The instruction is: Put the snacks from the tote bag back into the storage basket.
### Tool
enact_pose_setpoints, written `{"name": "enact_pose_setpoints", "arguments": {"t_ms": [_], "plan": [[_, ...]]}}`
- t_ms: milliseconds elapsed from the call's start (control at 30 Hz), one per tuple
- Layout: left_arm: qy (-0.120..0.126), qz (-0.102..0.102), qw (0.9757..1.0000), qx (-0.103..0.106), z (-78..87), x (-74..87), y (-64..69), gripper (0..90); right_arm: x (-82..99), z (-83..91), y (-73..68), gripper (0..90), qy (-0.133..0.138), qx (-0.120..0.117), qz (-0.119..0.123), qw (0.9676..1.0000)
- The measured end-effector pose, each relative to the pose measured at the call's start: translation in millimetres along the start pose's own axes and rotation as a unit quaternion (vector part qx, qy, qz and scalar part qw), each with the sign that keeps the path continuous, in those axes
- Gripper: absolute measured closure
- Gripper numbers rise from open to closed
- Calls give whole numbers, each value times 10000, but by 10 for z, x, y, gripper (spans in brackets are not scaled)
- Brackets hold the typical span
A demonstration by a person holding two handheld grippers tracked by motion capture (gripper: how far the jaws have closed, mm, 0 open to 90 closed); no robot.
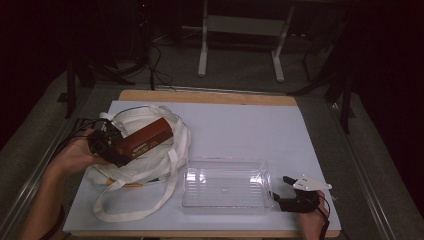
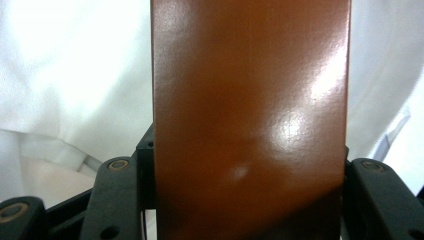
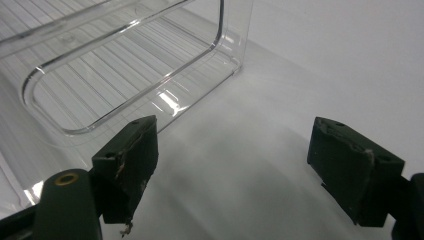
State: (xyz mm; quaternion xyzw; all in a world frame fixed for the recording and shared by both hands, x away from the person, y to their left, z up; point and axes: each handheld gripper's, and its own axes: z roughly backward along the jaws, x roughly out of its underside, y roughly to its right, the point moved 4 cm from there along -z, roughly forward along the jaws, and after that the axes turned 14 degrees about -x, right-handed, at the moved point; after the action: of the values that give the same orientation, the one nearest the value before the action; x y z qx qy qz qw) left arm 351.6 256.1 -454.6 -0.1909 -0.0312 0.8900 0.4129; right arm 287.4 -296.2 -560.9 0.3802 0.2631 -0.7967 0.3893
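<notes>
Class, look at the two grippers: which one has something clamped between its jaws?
The left gripper: it is shut on the brown box above the white bag. The right gripper stands open.

Glossy reddish-brown box point(image 1: 145, 138) with a strip of pale lettering along one side, lying over a cream-white cloth bag point(image 1: 150, 160) with matching white straps near the left edge of the table; a small orange patch at the bag's lower edge. Clear, colourless plastic tray point(image 1: 225, 189) with fine ribbed lines across its floor, near the front edge, on a pale lilac-white sheet point(image 1: 240, 125) over a light wooden table point(image 1: 205, 96). Black left gripper point(image 1: 106, 145), black right gripper point(image 1: 295, 200) topped by a pale grey plate.
</notes>
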Motion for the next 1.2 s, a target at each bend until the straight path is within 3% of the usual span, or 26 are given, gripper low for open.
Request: {"name": "enact_pose_setpoints", "arguments": {"t_ms": [200, 400, 567, 867, 1200], "plan": [[81, -130, 9999, -55, 90, -28, 15, 437, 0, 0, 0, 202, -1, 4, 5, 10000], [318, -235, 9992, -26, 212, -54, 40, 437, 0, 0, 1, 202, -3, 5, 10, 10000], [334, -389, 9987, -55, 279, -99, 81, 437, 1, 0, 1, 203, -1, 9, 15, 10000], [432, -740, 9963, -98, 353, -217, 201, 437, 1, 0, 1, 202, -4, 7, 10, 10000], [554, -1065, 9928, -3, 395, -317, 359, 437, 0, 1, 4, 202, 6, 7, 20, 10000]]}}
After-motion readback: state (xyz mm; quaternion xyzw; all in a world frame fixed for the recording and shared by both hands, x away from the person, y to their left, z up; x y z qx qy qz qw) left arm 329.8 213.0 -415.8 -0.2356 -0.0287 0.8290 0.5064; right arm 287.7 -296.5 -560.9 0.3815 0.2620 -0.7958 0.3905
